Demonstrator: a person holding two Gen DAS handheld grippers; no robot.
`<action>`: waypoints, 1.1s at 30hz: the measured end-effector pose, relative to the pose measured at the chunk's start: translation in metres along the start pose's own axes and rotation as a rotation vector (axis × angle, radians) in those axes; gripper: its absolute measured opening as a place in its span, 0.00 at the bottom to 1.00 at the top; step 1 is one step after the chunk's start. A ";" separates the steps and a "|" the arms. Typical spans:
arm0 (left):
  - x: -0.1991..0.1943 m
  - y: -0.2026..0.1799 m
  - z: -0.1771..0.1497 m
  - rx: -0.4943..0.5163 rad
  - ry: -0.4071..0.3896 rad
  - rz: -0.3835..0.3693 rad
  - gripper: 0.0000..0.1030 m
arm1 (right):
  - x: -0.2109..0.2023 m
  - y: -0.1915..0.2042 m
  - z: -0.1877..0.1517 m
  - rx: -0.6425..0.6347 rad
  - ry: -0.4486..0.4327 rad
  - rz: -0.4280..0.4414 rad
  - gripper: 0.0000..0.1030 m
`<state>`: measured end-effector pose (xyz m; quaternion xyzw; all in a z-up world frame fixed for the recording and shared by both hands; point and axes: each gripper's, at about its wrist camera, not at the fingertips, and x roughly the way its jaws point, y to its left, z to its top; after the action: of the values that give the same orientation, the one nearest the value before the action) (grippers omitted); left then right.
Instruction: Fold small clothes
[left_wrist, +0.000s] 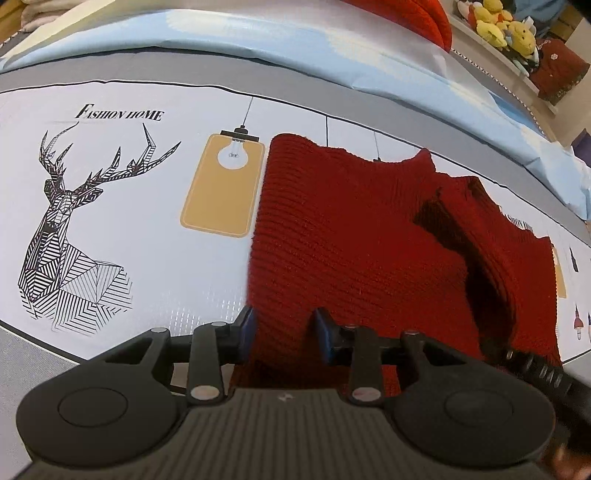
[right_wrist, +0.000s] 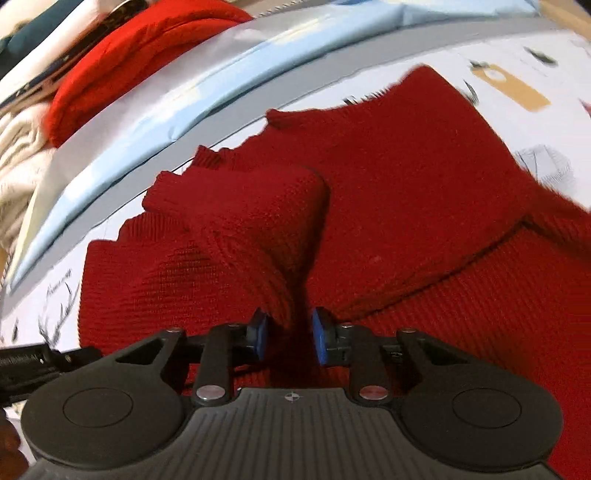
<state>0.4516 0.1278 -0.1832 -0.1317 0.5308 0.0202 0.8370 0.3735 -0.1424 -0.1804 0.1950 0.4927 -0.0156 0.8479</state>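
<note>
Sweater (left_wrist: 351, 236): dark red knit, flat on printed bed sheet (left_wrist: 147, 221). Your left gripper (left_wrist: 284, 332) and right gripper (right_wrist: 290, 336) each clamp bunched knit. Risk: uneven lifting could skew your fold.

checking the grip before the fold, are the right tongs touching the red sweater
Touching. In the right wrist view the right tongs have a bunched ridge of the red sweater squeezed between both blue pads.

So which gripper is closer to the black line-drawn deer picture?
Left. The left gripper sits just right of the deer print; the right gripper is over the red knitted sweater, farther away.
</note>
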 end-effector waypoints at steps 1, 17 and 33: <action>0.000 0.000 0.000 0.001 0.001 0.001 0.37 | 0.002 0.000 0.004 -0.011 -0.004 0.003 0.28; 0.005 0.001 -0.001 0.001 0.016 0.007 0.41 | -0.003 -0.064 0.045 0.171 -0.077 -0.081 0.36; -0.004 -0.001 0.005 -0.039 -0.071 0.011 0.44 | -0.060 -0.080 0.067 0.232 -0.433 0.250 0.09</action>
<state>0.4542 0.1284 -0.1770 -0.1442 0.5010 0.0398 0.8524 0.3802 -0.2490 -0.1254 0.3423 0.2670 -0.0086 0.9008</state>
